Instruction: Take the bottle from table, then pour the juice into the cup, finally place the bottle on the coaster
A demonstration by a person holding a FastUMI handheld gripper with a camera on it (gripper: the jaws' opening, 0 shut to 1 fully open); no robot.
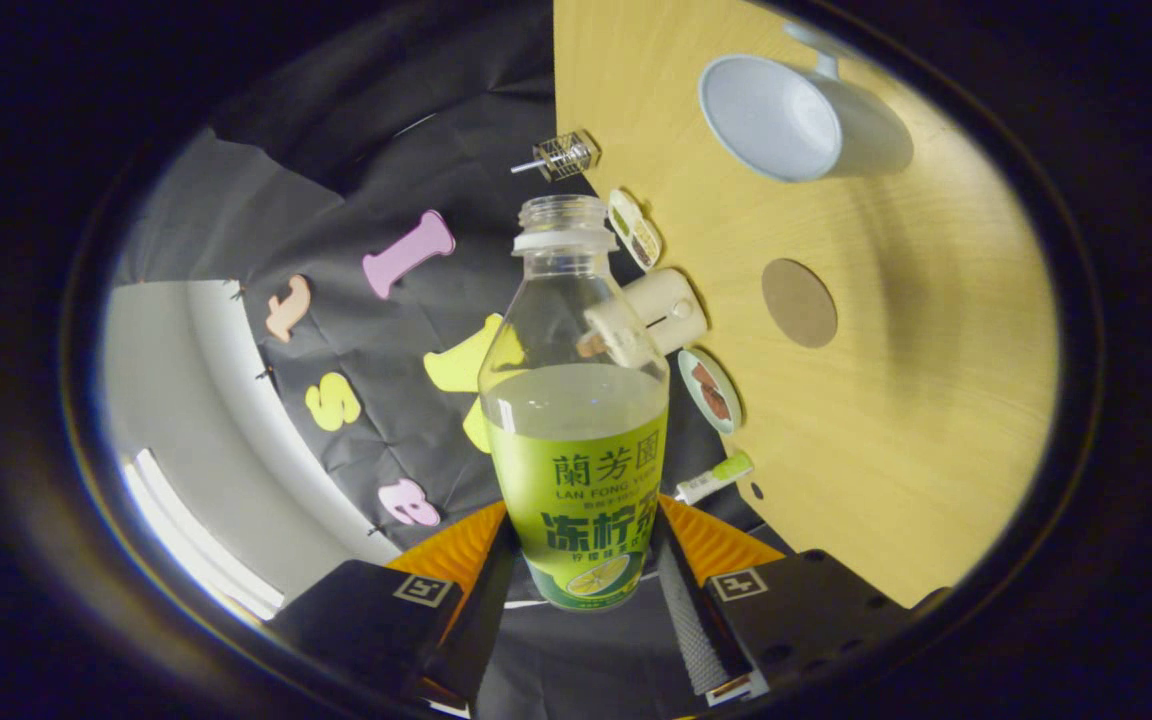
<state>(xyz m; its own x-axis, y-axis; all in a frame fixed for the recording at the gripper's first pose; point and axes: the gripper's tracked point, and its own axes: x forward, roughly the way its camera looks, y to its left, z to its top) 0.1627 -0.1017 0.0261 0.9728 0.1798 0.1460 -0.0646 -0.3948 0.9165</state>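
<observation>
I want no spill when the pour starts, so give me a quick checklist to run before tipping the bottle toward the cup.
1. Grip: gripper shut on the bottle, both fingers on its labelled base: ok.
2. Cap off, mouth open: ok.
3. Juice inside, about half full: ok.
4. Cup looks empty, mouth unblocked: ok.
5. Bottle mouth over the cup: not ok; the cup lies well off to the side, beyond the coaster.
6. Coaster bare for set-down: ok.

Clear glossy plastic bottle [573, 400] with a shiny printed label; pale matt wood-grain bench [916, 400]; smooth glazed cup [796, 120]; flat matt coaster [799, 302].
</observation>
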